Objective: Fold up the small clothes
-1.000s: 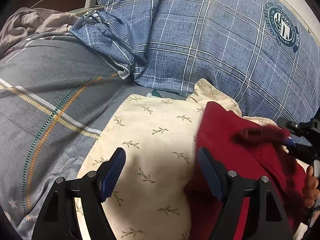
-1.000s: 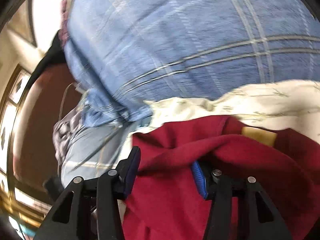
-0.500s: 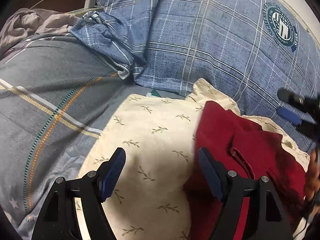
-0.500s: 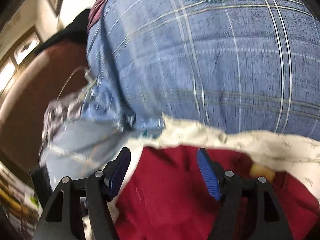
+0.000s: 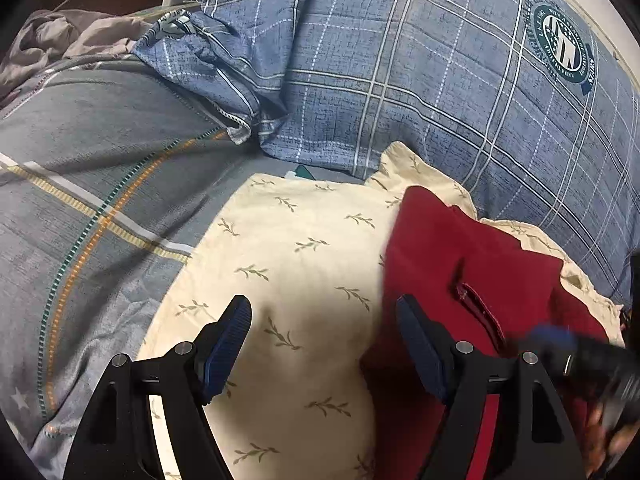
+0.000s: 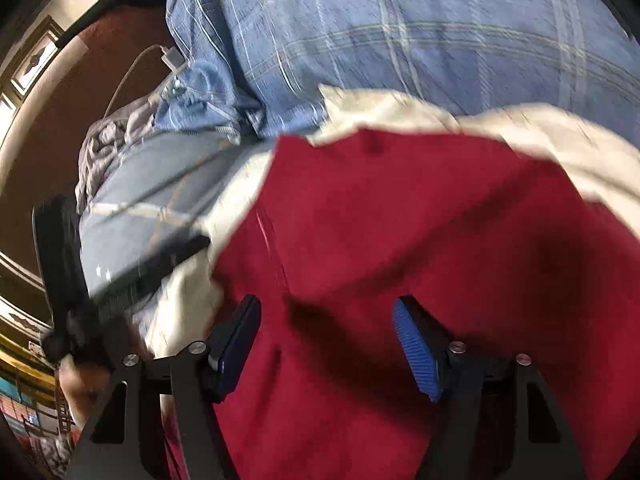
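While the red garment [image 5: 460,264] overlaps the pillow's [image 5: 304,240] right edge, left pillow lies bare.

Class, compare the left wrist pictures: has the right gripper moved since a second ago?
Yes. The right gripper has shifted down the frame, from the red garment's upper part near the blue plaid quilt to its lower right edge.

Soft cloth is seen throughout, matt in finish.
A plush red garment [image 5: 472,264] is laid on a smooth cream leaf-print pillow [image 5: 304,264]; behind the pillow, a woven-looking blue plaid quilt [image 5: 420,80] is shown.
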